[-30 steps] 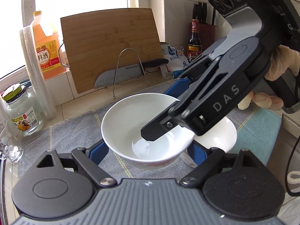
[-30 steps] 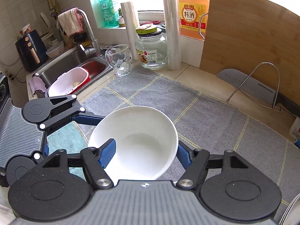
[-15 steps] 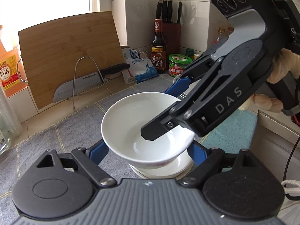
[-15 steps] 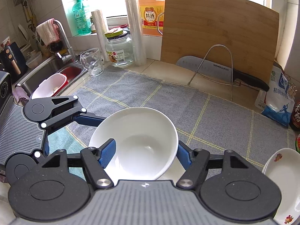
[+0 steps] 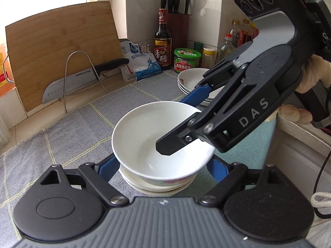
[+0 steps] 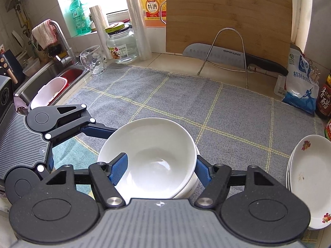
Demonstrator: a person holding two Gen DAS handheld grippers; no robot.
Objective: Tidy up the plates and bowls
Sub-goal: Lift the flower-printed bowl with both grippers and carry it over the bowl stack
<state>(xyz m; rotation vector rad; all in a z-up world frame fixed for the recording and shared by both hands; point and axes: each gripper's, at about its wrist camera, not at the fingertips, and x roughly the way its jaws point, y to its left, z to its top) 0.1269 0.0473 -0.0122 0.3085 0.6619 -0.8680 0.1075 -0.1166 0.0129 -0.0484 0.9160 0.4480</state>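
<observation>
A white bowl (image 6: pixel 153 161) sits over a stack of bowls (image 5: pixel 157 188) on the grey checked cloth (image 6: pixel 186 103), nested at the top of the pile. Both grippers have it. The right gripper (image 6: pixel 159 165) pinches the bowl's wall, one blue finger (image 6: pixel 119 168) inside the bowl and the other outside at the rim. The left gripper (image 5: pixel 163 165) straddles the bowl with its jaws spread wide, blue fingers hugging the sides at about 9 and 3 o'clock; whether its pads truly press I cannot tell. In the left wrist view the right gripper (image 5: pixel 165 146) reaches in from 2 o'clock, its dark tip down inside the bowl. A stack of plates (image 6: pixel 308 177) with small flower marks rests at 3 o'clock of the bowl, near but apart. At 12 o'clock a bamboo cutting board (image 6: pixel 227 16) leans on the wall with a knife (image 6: pixel 227 57) in a wire stand (image 6: pixel 225 53).
</observation>
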